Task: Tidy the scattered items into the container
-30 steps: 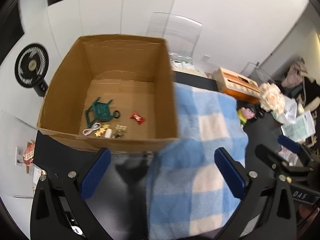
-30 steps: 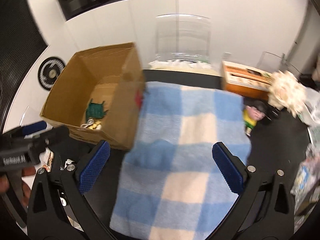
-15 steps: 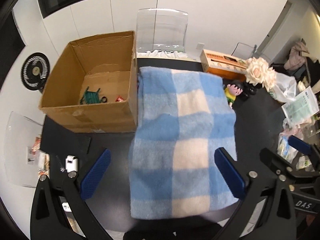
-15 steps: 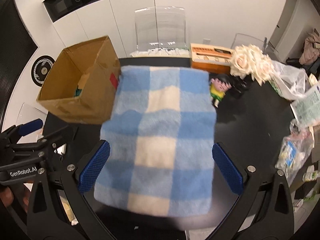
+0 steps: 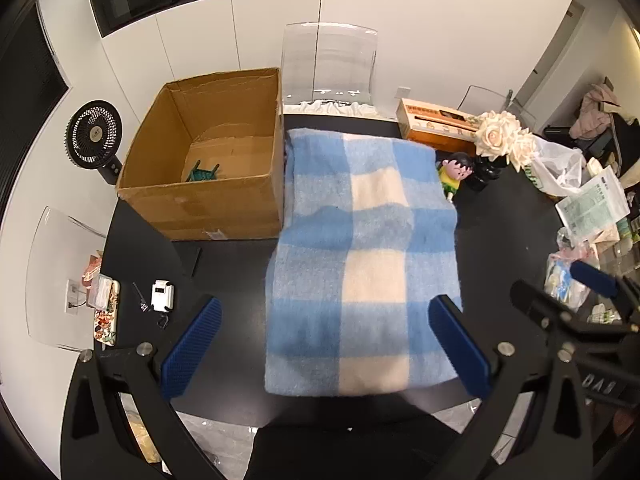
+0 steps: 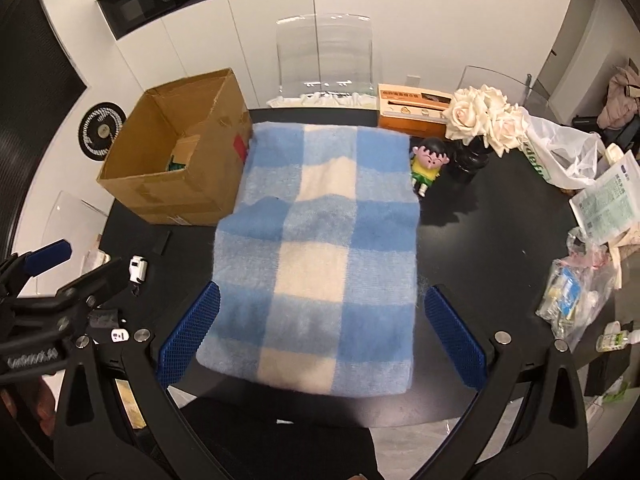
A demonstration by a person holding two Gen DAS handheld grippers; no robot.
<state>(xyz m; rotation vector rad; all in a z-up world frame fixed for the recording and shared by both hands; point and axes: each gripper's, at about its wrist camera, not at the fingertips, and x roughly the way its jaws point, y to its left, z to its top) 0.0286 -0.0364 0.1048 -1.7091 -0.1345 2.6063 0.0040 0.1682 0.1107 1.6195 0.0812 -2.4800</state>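
Observation:
An open cardboard box (image 5: 208, 200) (image 6: 176, 196) stands at the left of the black table, with a small green item (image 5: 202, 174) on its floor. A blue-and-cream checked blanket (image 5: 368, 256) (image 6: 320, 256) lies flat to its right. My left gripper (image 5: 324, 352) is open and empty, high above the blanket's near edge. My right gripper (image 6: 320, 340) is open and empty, also high above the near edge. The left gripper also shows at the left of the right wrist view (image 6: 60, 272).
A cartoon figurine (image 6: 426, 164), a vase of cream roses (image 6: 480, 124) and an orange box (image 6: 416, 110) stand behind the blanket. Bags and papers (image 6: 580, 288) crowd the right. A small white device (image 5: 162, 294) and oddments lie at the left edge. A clear chair (image 5: 328, 64) stands beyond.
Both grippers have pulled back and risen away from the box, so the whole table now shows. Both stay open and empty.

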